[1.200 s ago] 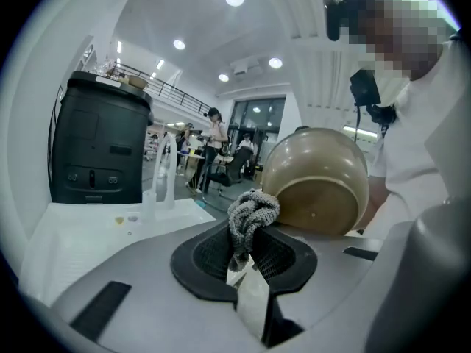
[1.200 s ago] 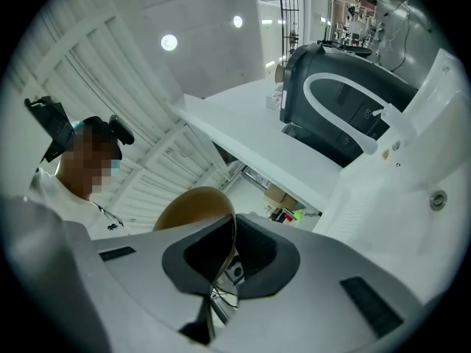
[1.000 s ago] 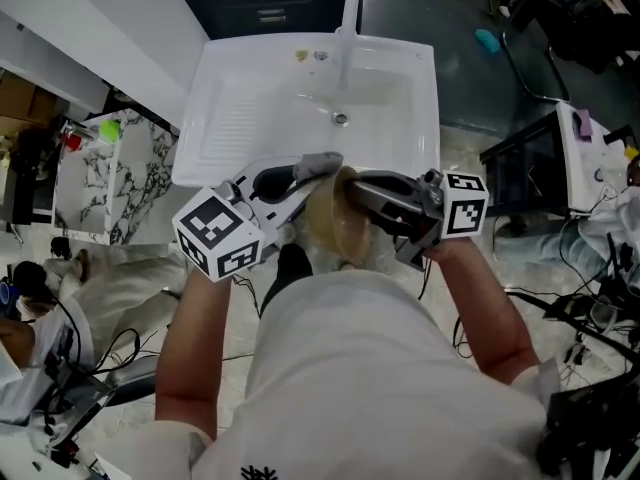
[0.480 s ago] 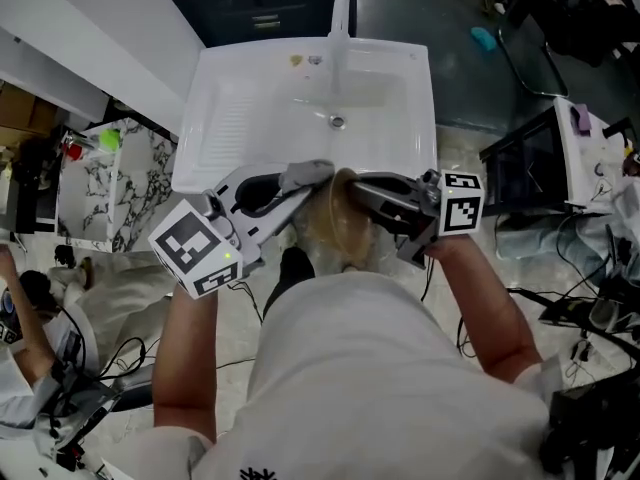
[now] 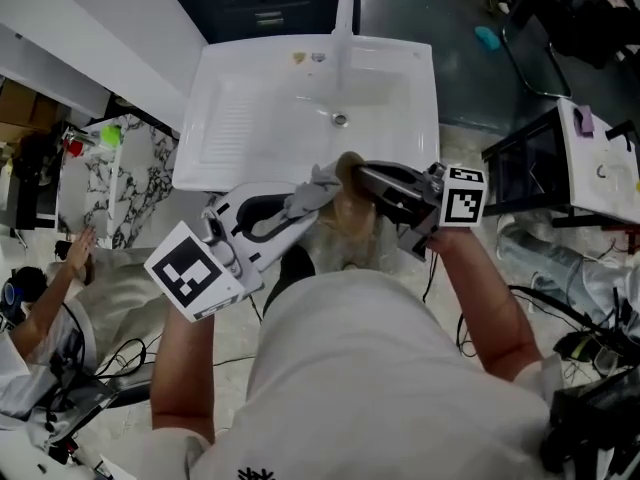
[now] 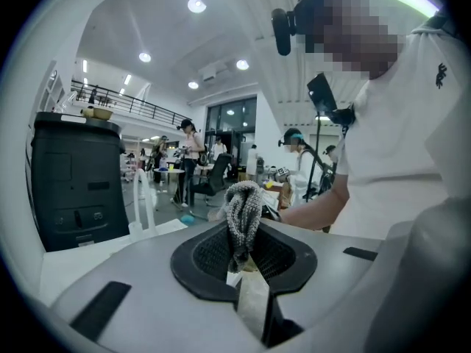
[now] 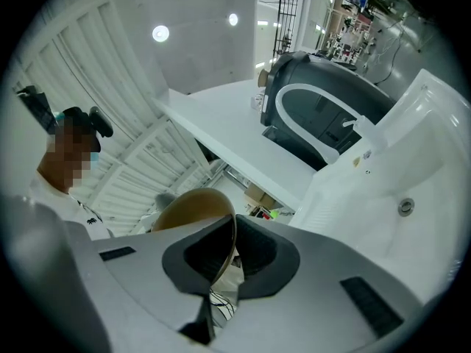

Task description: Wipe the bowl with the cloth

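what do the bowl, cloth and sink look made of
The bowl is probably plastic: tan, smooth, dull sheen, very thin wall at the rim. The cloth is grey knitted or woven fabric, coarse and ribbed. The sink is white, glossy, moulded; plastic or ceramic, can't tell.

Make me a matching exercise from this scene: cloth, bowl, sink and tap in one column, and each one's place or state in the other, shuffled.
Things:
1. cloth
2. bowl
3. sink
4. tap

Places or states:
A. rim pinched in the right gripper
B. upright at the sink's far edge
C. bunched, held by the left gripper
D. wide white basin beyond both grippers

Pairs: 1-C, 2-A, 3-D, 4-B
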